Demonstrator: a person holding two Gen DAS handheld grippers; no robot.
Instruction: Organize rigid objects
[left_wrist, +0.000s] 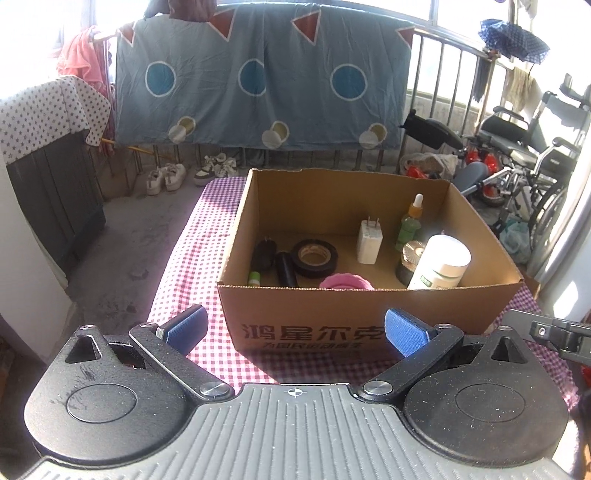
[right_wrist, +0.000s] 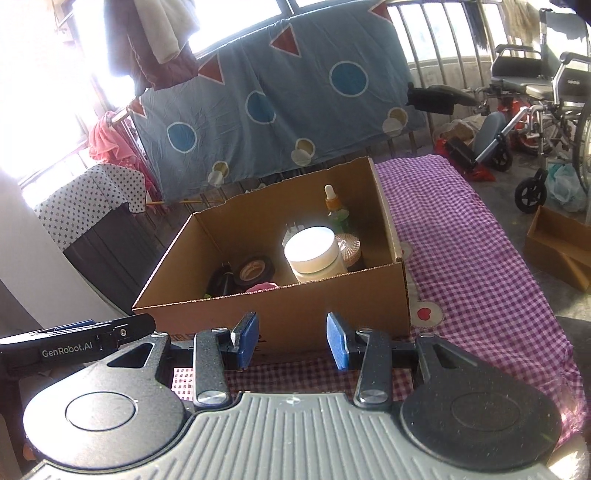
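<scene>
Both grippers' jaws apart, box (left_wrist: 332, 314) beyond them.

Corrugated brown cardboard, matt, for the box (left_wrist: 354, 310). Woven checked cloth over the surface (right_wrist: 461, 240). Glossy white plastic on the bottle (left_wrist: 441, 262); dull black, likely rubbery, on the tape roll (left_wrist: 314, 257). Textured blue pads on matt black fingers (right_wrist: 245, 338).

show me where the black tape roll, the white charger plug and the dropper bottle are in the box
black tape roll (left_wrist: 314, 263), left wrist view, on its black outer band
white charger plug (left_wrist: 369, 242), left wrist view, on its white body
dropper bottle (left_wrist: 415, 210), left wrist view, on its orange collar
</scene>
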